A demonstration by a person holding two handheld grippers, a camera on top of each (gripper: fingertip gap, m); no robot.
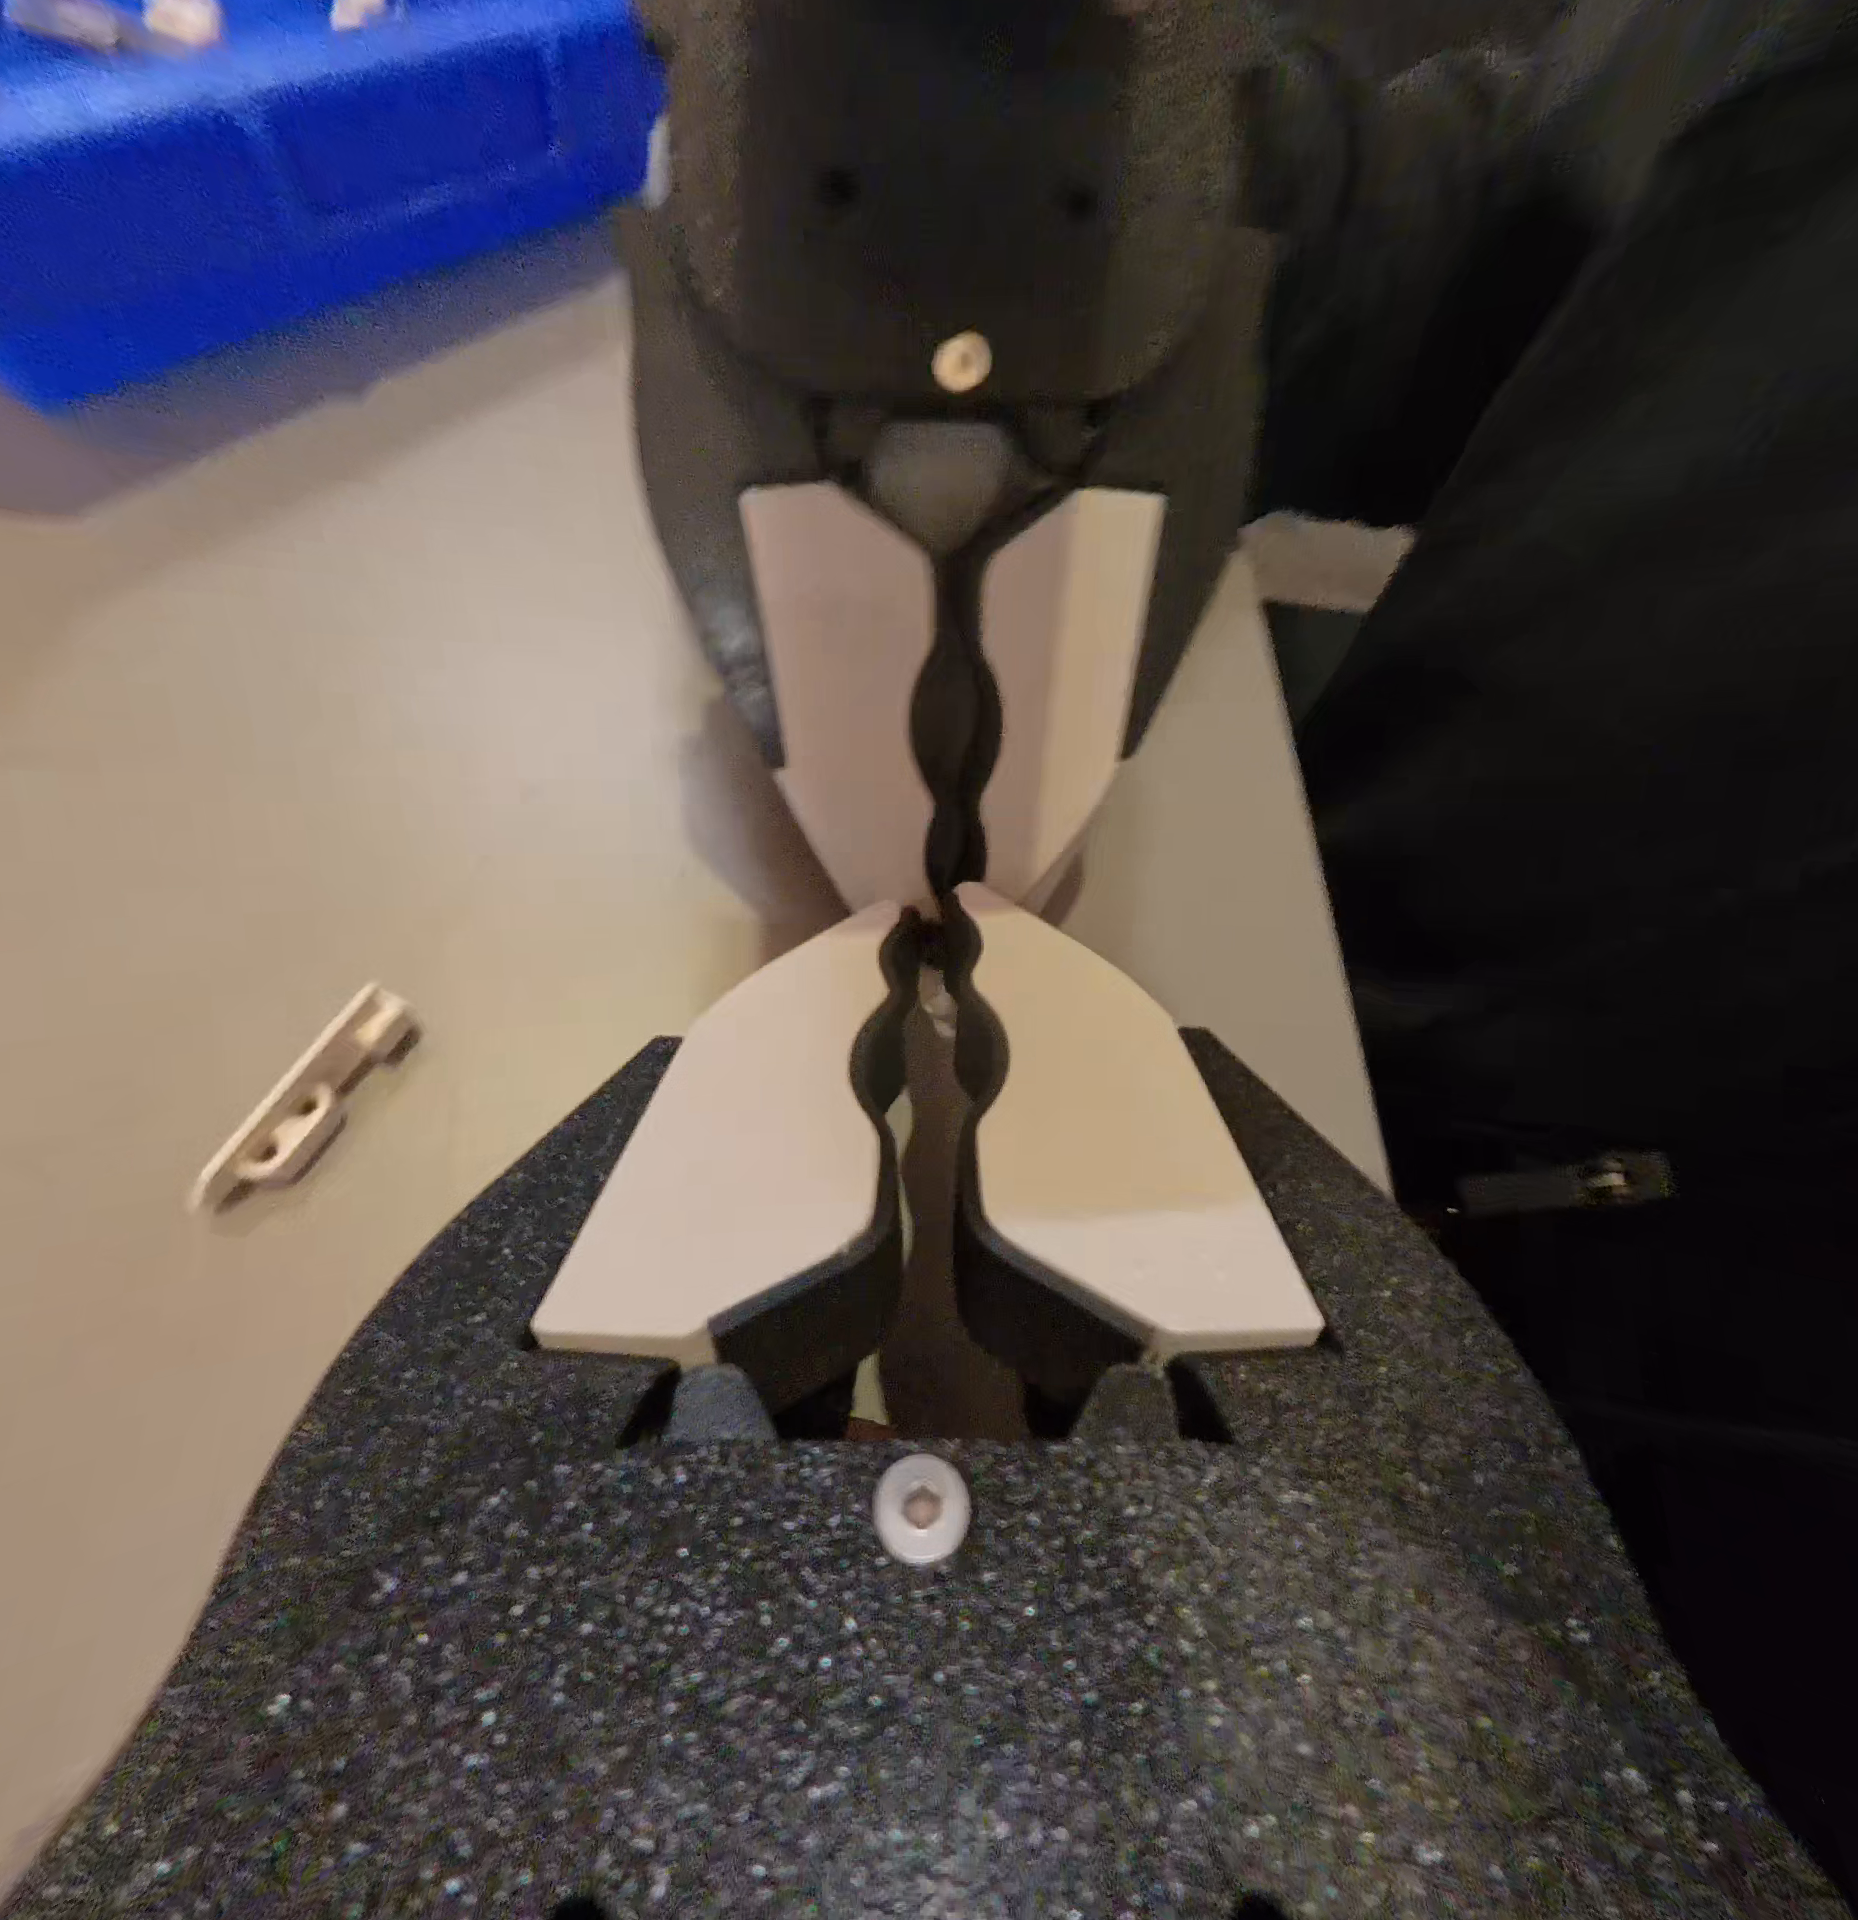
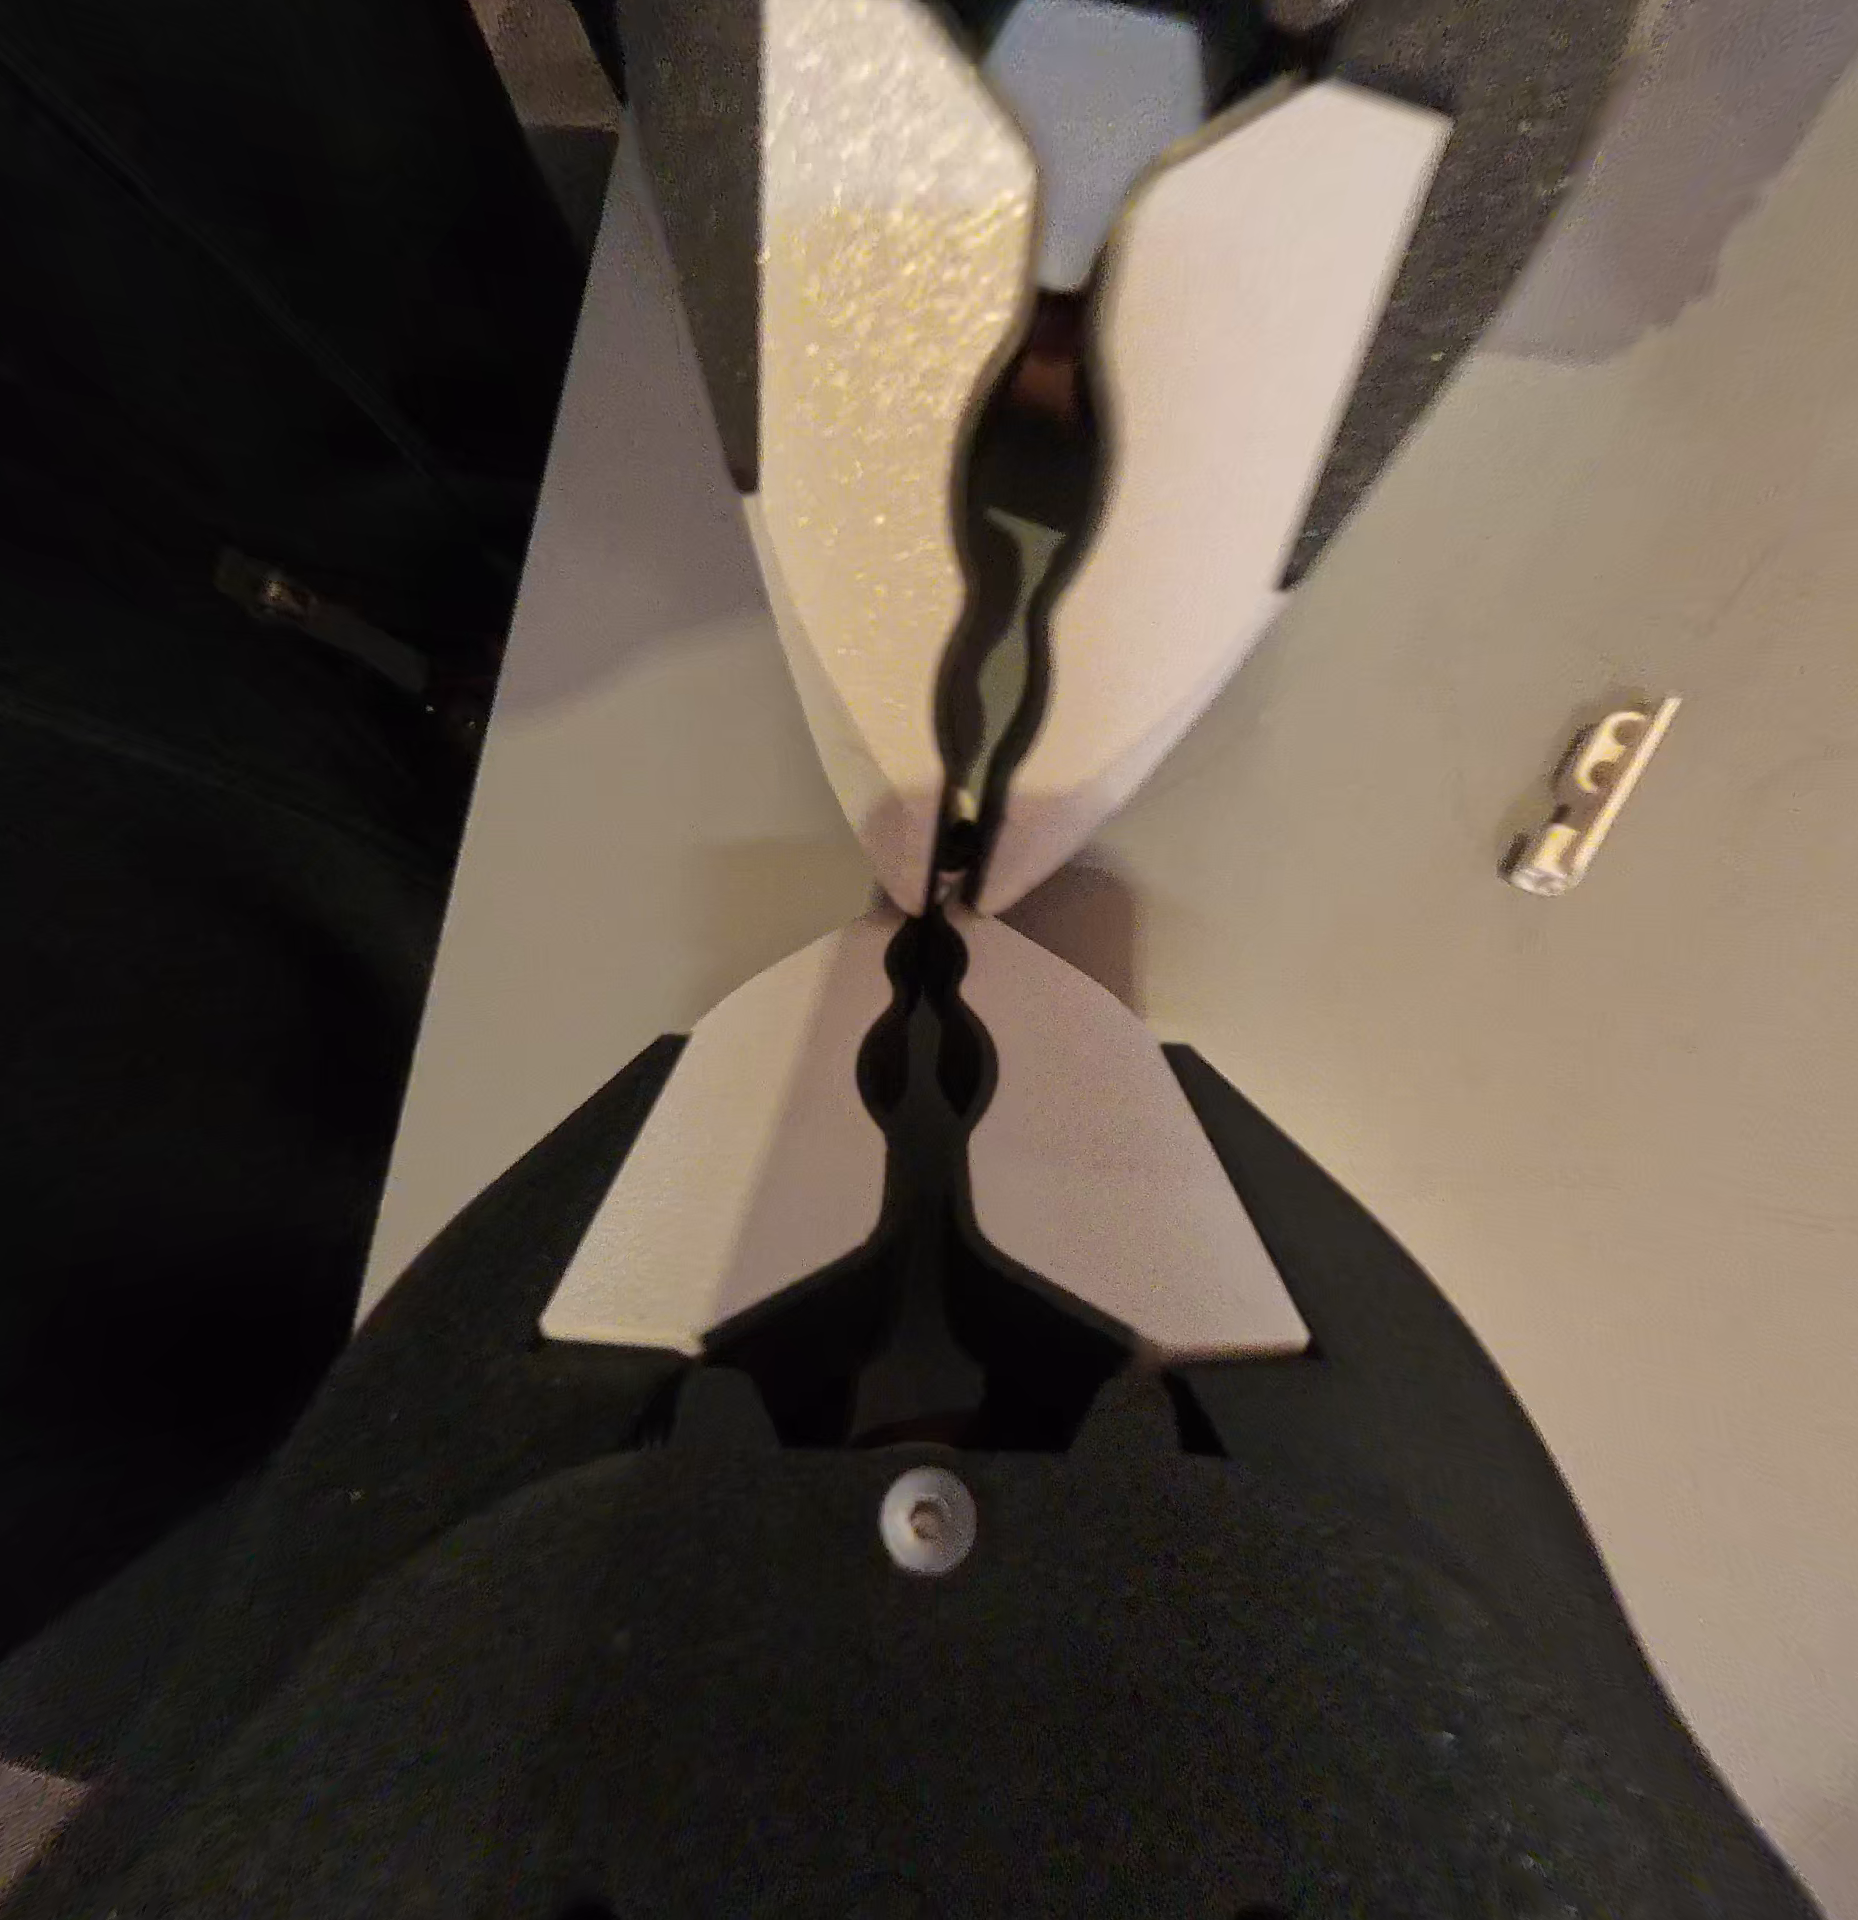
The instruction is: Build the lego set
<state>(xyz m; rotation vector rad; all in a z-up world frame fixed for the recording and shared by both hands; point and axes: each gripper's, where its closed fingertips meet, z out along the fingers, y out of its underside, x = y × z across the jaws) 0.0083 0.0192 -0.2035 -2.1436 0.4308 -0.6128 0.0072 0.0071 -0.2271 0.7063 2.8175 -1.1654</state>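
Meeting tip to tip at the table (image 1: 281, 779) edge: left gripper (image 1: 935, 920) almost closed, pinching a small dark part (image 2: 961, 831), right gripper (image 2: 930, 920) fully closed against those tips, can't tell if it grips anything; white bracket (image 1: 307, 1101) lies well apart.

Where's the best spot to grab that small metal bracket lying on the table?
Grip the metal bracket across its long flat strip, coming straight down from above. It lies flat on the table, alone, and its narrow width suits the jaws; the knobby end looks harder to pinch squarely.
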